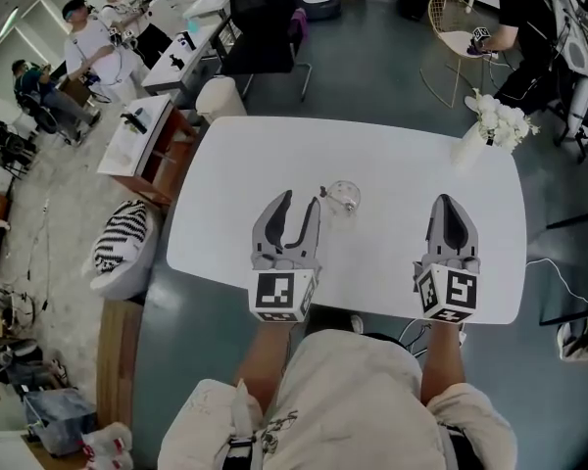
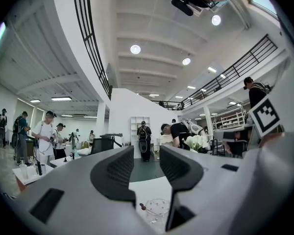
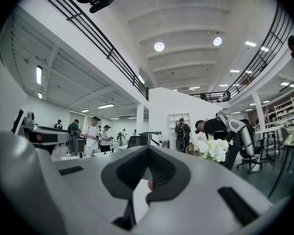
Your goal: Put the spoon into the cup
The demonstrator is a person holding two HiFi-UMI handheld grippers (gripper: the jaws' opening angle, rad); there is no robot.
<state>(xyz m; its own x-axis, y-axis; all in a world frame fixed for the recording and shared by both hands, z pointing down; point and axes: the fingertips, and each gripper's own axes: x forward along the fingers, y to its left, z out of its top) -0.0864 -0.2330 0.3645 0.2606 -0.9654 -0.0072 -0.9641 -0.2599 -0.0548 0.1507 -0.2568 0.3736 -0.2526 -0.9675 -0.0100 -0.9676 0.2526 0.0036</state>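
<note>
A small clear glass cup (image 1: 345, 197) stands near the middle of the white table (image 1: 235, 213). A thin spoon (image 1: 323, 192) with a dark end sticks out past the cup's left rim; its bowl seems to lie inside the glass. In the left gripper view the cup (image 2: 158, 207) and the spoon's dark tip (image 2: 142, 206) show low between the jaws. My left gripper (image 1: 300, 204) is open and empty, just left of and short of the cup. Off to the right, my right gripper (image 1: 445, 204) is shut with nothing in it, its jaws (image 3: 148, 155) meeting at the tips.
A vase of white flowers (image 1: 492, 123) stands at the table's far right corner. A black chair (image 1: 265, 27) is beyond the far edge. Other desks and people fill the room to the left and behind.
</note>
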